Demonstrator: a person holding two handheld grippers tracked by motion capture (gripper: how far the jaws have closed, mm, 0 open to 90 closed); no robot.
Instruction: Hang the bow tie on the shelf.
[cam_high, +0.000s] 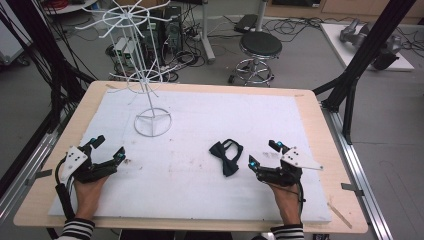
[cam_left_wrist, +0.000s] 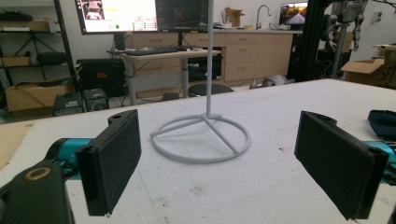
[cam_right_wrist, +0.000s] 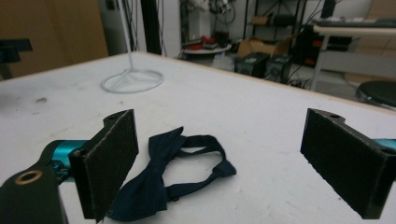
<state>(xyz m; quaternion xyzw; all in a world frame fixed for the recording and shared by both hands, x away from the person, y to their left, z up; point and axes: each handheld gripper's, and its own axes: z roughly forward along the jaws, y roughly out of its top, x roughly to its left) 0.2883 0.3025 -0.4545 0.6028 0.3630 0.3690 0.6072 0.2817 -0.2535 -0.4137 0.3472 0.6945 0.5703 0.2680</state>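
- The left gripper (cam_high: 109, 148) rests at the counter's (cam_high: 310, 150) near left, held in a hand (cam_high: 89, 192); its jaws are spread wide with nothing between them.
- A white wire rack (cam_high: 150, 75) stands ahead of that gripper, its ring base (cam_left_wrist: 201, 139) flat on the white counter top, well apart from the jaws.
- A dark bow tie (cam_high: 226, 154) lies flat right of centre, its strap looped beside it.
- The right gripper (cam_high: 262, 153) sits just right of the bow tie; its jaws gape wide, holding nothing.
- In the right gripper view the bow tie (cam_right_wrist: 163, 177) lies between the jaws, close to the left pad (cam_right_wrist: 109, 158), whether touching I cannot tell.
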